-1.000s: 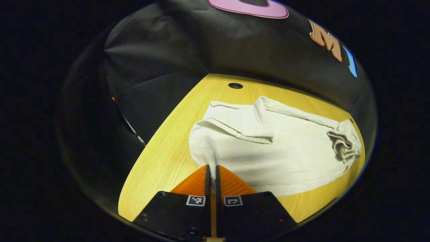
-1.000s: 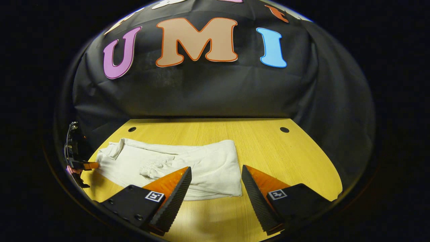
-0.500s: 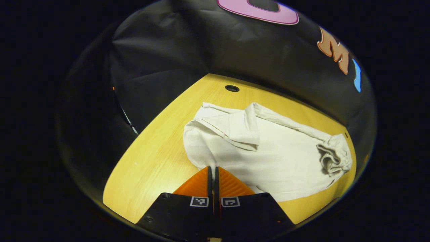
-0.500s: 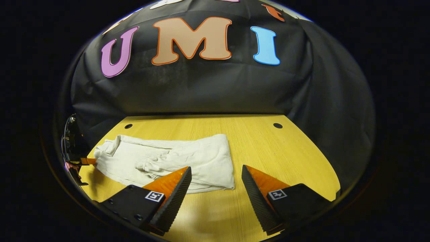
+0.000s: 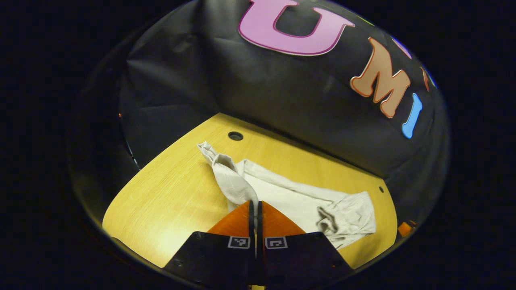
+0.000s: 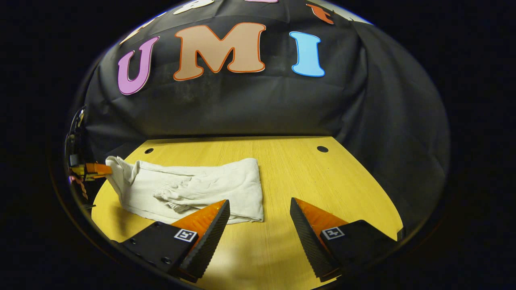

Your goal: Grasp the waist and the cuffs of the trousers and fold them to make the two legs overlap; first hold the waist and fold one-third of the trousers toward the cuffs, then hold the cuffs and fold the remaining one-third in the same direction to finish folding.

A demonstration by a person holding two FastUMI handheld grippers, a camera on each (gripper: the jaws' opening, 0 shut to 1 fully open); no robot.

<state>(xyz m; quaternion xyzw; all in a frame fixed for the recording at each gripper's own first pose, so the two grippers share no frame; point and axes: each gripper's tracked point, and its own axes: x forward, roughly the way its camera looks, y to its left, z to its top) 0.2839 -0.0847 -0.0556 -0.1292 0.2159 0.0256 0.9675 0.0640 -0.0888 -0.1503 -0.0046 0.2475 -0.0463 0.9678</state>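
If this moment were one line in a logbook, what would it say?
stage: final cuff fold | left gripper: shut on trousers cuff end, raised off table | right gripper: open, holding nothing

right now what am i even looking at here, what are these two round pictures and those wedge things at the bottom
Each round picture comes from a camera riding on a hand-held grasping tool; a person carries one in each hand. The wedges at the bottom are that tool's own two fingers.

In the left gripper view, the left tongs are closed on one end of the pale trousers and hold that end raised off the wooden table.

In the right gripper view, the right tongs are open, holding nothing, above the table near the trousers' folded end. The left tongs also appear far off at the picture's left edge, gripping the cloth.

The trousers lie partly folded, gathered waistband on top.
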